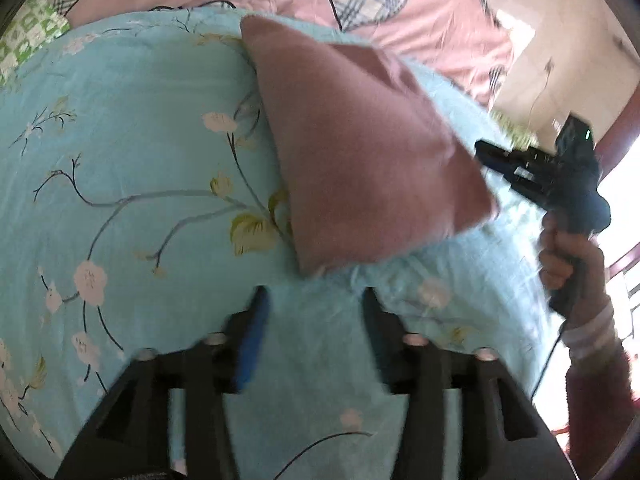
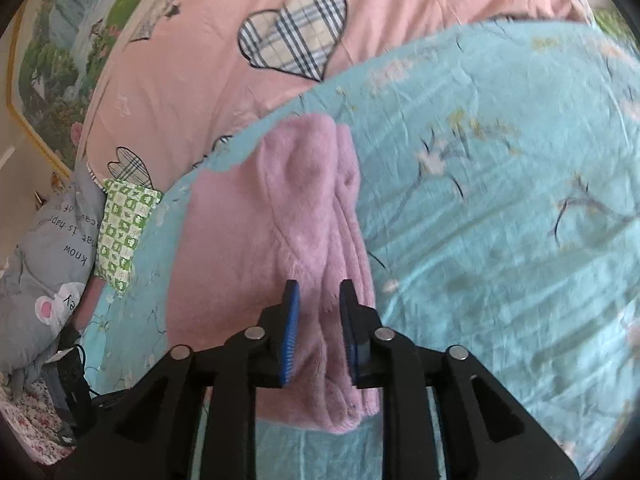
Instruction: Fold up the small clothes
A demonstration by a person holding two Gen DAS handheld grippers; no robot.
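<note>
The left tool (image 1: pixel 312 300) stands with its jaws wide apart and nothing between them, only the pale blue floral bedsheet (image 1: pixel 132 128) showing in the gap; its fingertips hover just short of the near corner of the folded pink fleece garment (image 1: pixel 360 160). In the left wrist view that garment lies as a flat, roughly triangular wedge on the sheet, one corner toward the left tool and another toward the right tool (image 1: pixel 490 156), which a hand (image 1: pixel 568 264) in a striped cuff holds just beside the garment's right-hand corner. From its own camera the right tool (image 2: pixel 319 292) has its blue-padded jaws narrowly parted above the garment (image 2: pixel 280 216); the fleece fills the space behind the gap, but the pads do not seem to press on it, and whether they brush the pile cannot be told. Here the garment runs lengthwise away from the tool, with stacked folded edges along its right side. Beyond the blue sheet lies a pink quilt (image 2: pixel 192 40) printed with a plaid heart (image 2: pixel 296 26). At the left edge of the bed sit a green-and-white checked pouch (image 2: pixel 124 232) and a grey cushion (image 2: pixel 44 248) with lettering.
</note>
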